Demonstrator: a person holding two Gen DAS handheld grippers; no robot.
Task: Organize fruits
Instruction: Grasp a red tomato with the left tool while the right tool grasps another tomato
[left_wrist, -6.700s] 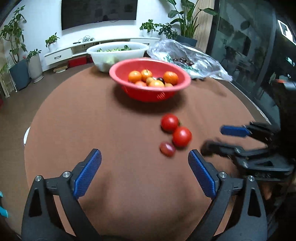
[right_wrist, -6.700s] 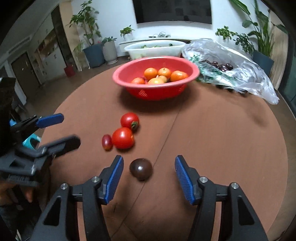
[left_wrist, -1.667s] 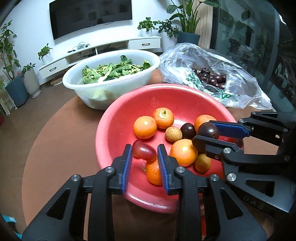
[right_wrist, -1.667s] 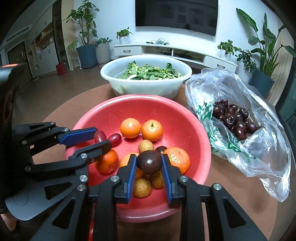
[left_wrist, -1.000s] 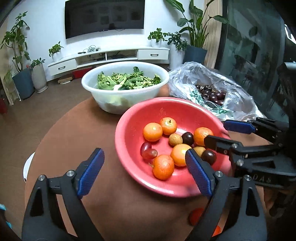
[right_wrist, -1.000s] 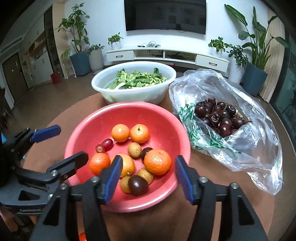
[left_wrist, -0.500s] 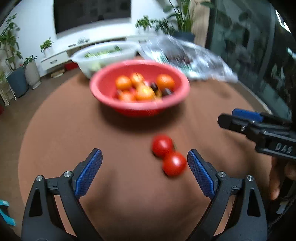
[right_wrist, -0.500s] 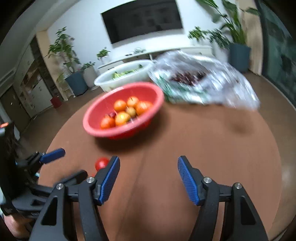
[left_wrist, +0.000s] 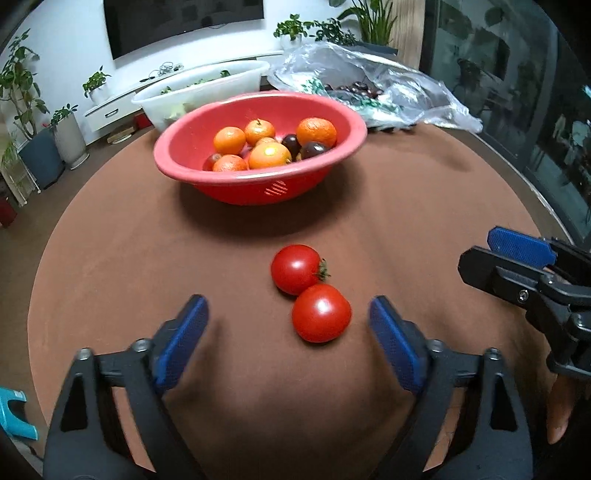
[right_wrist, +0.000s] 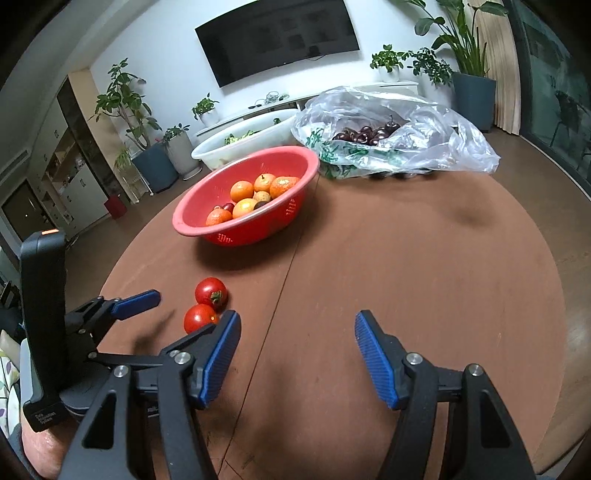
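Note:
Two red tomatoes touch each other on the brown round table (left_wrist: 110, 258), in front of a red bowl (left_wrist: 258, 190) of oranges and dark fruits. The near tomato (left_wrist: 321, 312) lies between the fingers of my left gripper (left_wrist: 286, 317), closer to the right pad, with neither pad touching it; the jaws are closing. The far tomato (left_wrist: 295, 269) sits just beyond the fingertips. My right gripper (right_wrist: 297, 325) hovers open over bare table to the right of the tomatoes (right_wrist: 199, 317), holding nothing. The red bowl (right_wrist: 251, 232) stands beyond it.
Behind the red bowl stand a white bowl (left_wrist: 199, 88) of greens and a clear plastic bag (right_wrist: 388, 136) of dark cherries. The table's round edge curves close on the right. A blue stool (left_wrist: 14, 410) is beside the table at lower left.
Both grippers let go of their small fruits over the red bowl and drew back toward me. The left one now straddles the near tomato, with its jaws narrower than half a second ago.

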